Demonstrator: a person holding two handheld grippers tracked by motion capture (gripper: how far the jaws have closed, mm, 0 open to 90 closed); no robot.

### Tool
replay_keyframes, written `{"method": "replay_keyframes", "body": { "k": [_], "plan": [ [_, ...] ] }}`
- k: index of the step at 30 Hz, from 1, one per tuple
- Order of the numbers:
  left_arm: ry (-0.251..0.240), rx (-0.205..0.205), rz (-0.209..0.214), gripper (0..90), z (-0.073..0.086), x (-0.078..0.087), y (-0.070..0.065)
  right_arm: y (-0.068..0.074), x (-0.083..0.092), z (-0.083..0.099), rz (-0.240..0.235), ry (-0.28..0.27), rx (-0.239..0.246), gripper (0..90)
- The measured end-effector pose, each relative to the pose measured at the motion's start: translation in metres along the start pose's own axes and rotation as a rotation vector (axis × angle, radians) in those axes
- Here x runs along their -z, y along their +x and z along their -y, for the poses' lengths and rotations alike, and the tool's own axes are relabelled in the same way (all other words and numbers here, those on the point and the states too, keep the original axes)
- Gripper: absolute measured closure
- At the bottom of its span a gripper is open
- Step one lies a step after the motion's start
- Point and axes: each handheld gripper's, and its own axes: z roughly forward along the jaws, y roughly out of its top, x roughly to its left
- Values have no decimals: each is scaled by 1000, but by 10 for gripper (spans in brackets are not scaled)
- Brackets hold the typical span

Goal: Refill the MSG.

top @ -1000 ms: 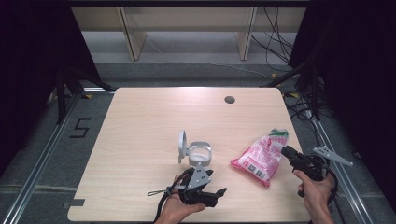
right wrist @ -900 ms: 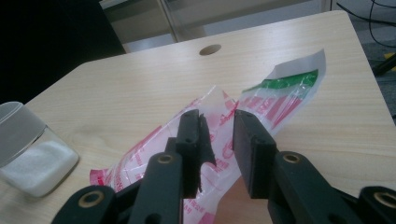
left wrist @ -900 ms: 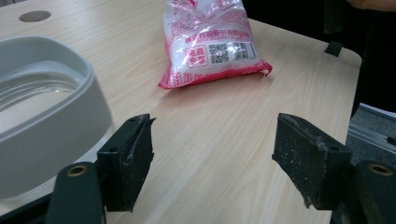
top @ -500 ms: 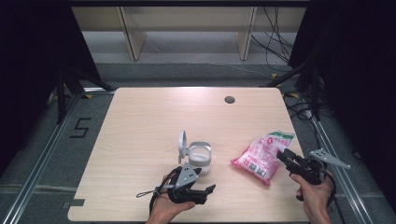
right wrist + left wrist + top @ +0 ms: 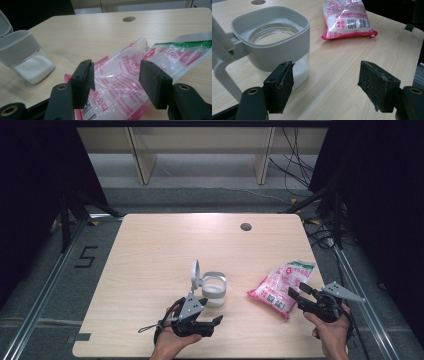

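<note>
— How far along?
— Jar (image 5: 214,289) at table centre holds sugar, lid up. Bag (image 5: 281,282) at its three o'clock, on the table. My right gripper (image 5: 298,294) has just been opening, released; left gripper (image 5: 216,321) released too. Closing remains, I reckon.

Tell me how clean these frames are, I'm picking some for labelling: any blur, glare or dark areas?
High view: table evenly lit, surroundings black, slightly soft. Left gripper view: jar and bag sharp, the near jaws a little soft. Right gripper view: glare on the bag's film, jar mildly blurred at the edge.
</note>
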Motion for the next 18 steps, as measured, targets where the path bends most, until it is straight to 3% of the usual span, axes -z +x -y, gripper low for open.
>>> {"method": "replay_keyframes", "body": {
  "k": [1,2,5,7,8,10,11,13,14,15,17,18],
  "plan": [
    [15,-17,-10,276,0,2,2,4,0,1,1,-1,-15,445],
    [3,2,-6,276,0,2,2,4,1,0,-6,6,1,443],
    [8,-7,-13,276,1,5,5,6,0,2,10,11,6,436],
    [4,10,-22,277,1,6,6,5,0,3,4,9,28,428],
    [0,12,-25,277,1,7,7,5,0,3,-2,9,23,429],
    [-4,20,-26,277,1,8,9,11,1,4,-11,15,-37,428],
    [2,9,-30,278,1,9,11,9,1,4,-5,17,0,427],
    [2,17,-36,281,2,11,12,9,1,4,-11,23,16,428],
    [1,15,-32,280,2,11,14,11,0,5,-5,28,-2,427],
    [-8,26,-31,279,2,12,14,9,0,5,-11,19,30,426],
    [-8,23,-39,278,2,13,16,11,0,5,-18,28,20,425],
    [-2,24,-40,277,2,14,17,11,0,5,-20,18,41,425]
  ]
}}
